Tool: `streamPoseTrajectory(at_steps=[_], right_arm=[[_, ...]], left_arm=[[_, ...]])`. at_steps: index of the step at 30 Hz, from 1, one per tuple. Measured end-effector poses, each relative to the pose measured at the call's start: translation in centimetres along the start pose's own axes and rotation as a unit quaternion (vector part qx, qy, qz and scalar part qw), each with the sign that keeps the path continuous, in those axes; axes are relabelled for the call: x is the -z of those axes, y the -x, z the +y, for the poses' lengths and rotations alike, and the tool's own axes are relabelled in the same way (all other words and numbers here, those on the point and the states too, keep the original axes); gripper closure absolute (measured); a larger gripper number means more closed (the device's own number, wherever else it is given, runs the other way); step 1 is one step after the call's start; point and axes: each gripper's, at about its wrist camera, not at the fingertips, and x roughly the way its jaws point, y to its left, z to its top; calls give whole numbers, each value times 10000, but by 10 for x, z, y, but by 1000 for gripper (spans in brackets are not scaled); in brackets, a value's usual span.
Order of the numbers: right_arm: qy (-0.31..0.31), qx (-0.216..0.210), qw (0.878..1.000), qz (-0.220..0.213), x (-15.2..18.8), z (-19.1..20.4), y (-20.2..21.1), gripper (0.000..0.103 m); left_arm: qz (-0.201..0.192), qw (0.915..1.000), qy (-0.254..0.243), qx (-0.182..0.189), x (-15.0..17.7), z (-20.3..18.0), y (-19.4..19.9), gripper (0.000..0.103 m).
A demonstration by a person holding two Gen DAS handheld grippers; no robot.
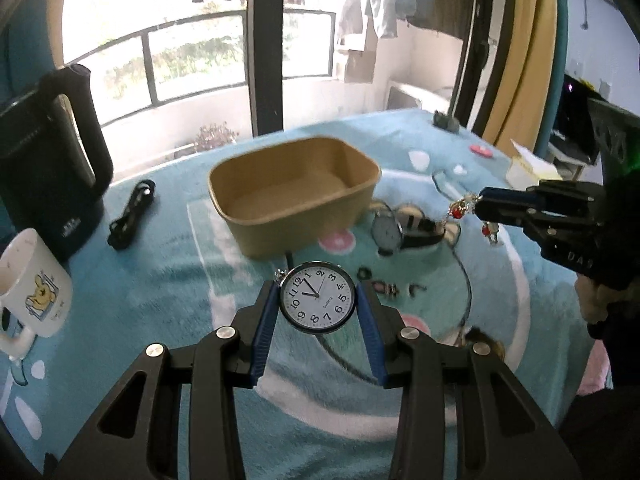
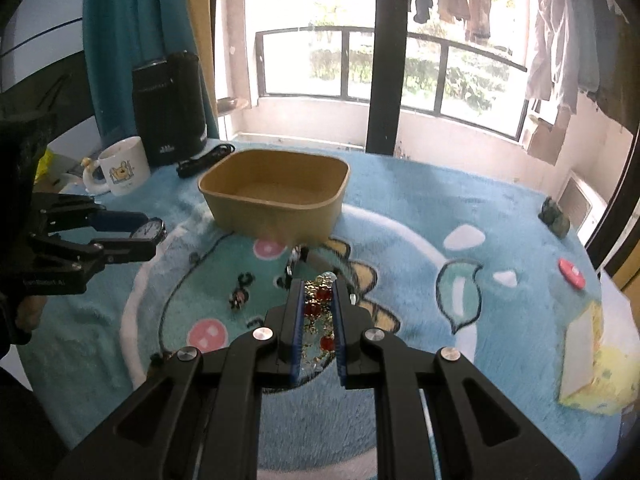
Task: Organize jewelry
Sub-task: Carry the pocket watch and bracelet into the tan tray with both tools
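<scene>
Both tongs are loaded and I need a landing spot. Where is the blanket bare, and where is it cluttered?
Bare: inside the tan paper box, and the blue blanket between that box and the yellow tissue pack. Crowded: in front of the box, where the black-strapped wristwatch and small earrings lie.

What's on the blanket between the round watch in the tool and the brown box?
Only bare blanket lies between watch and box, seen from the left wrist.
</scene>
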Motion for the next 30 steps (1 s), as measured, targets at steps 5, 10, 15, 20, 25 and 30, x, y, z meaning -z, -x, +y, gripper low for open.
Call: streamPoseTrajectory(at_steps=[5,10,15,20,25,30], right_arm=[[124,-32,9997,-212,-15,1,0,90],[315,-35,9989,-338,-36,1,-9,90],[490,-23,9976,-499,-59,4,-20,90],[477,-63,9972,-568,-75,6,-33,90],[515,-58,9972,-544,-85,8,-50,90],[458,8,9981,-421,-89,9,-71,90]], left_arm=[[-193,9995,212,-109,-13,8,-4,61],[-428,9984,344,-101,-29,13,-11,61],[-496,9982,326,-85,-43,21,-23,61],[-604,9977,257,-163,-53,32,-36,61],[-587,9976,284,-218,-58,47,-55,61],[-450,9978,474,-146,-57,57,-74,61]])
